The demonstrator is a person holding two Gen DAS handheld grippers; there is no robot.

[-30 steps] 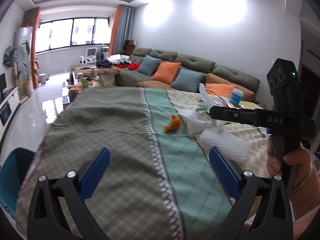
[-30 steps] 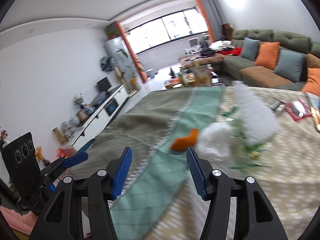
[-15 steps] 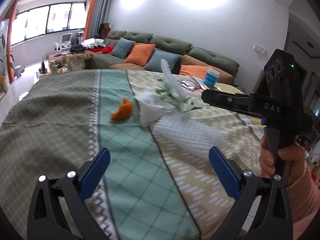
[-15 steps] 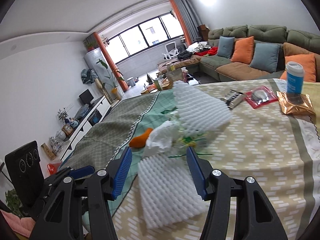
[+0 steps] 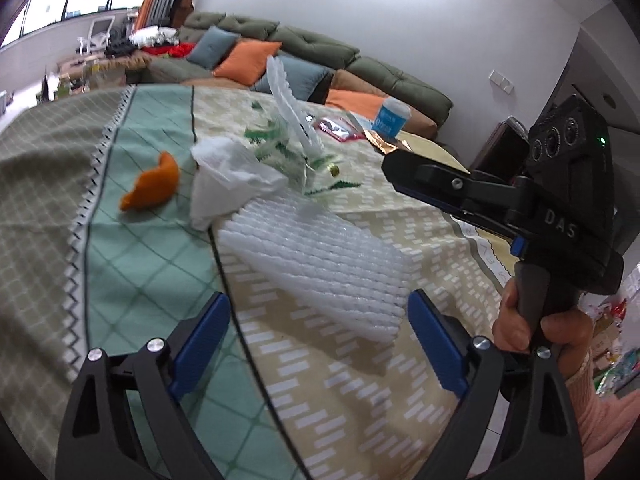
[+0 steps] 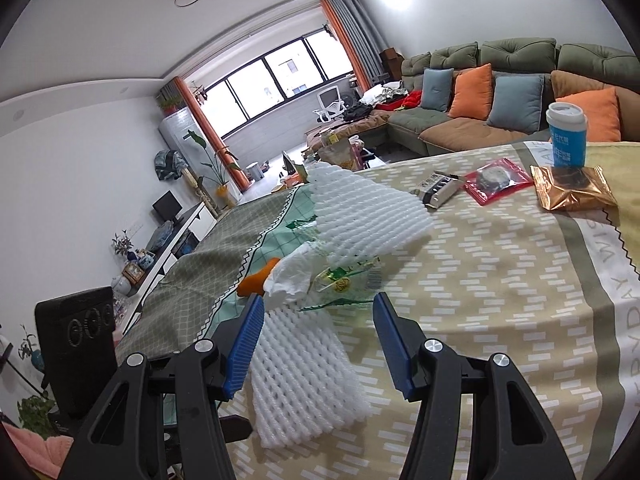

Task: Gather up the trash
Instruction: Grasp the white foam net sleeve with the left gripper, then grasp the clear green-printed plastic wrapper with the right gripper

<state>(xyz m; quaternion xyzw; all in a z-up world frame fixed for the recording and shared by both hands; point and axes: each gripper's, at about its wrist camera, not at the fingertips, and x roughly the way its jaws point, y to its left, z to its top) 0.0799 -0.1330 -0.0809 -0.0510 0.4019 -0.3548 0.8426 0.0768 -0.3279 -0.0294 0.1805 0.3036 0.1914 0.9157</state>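
The black body of the right gripper (image 5: pixel 404 172), seen from the left wrist camera, carries the raised letters "DAS". On the tablecloth (image 6: pixel 500 280) the words along the pale stripe read roughly "VERYDAY" and "WIS", the rest cut off. The blue paper cup (image 6: pixel 567 136) far ahead and to the right of the right gripper bears white characters too small to read.

The left gripper (image 5: pixel 316 322) has its blue pads wide apart and closing; the near corner of a white foam net sleeve (image 5: pixel 320 256) lies between them, untouched. That sleeve lies flat, its long axis running from just ahead of the gripper away to the upper left. Just beyond its far end sit a crumpled white tissue (image 5: pixel 228 176), an orange peel (image 5: pixel 154 188) to the left of that, and a clear green-printed wrapper (image 5: pixel 288 152). A second foam net sleeve (image 5: pixel 290 104) stands tilted on edge behind the wrapper.

The right gripper's pads stand half open over the same flat sleeve, gripping nothing. A person's hand (image 5: pixel 548 328) holds its handle.
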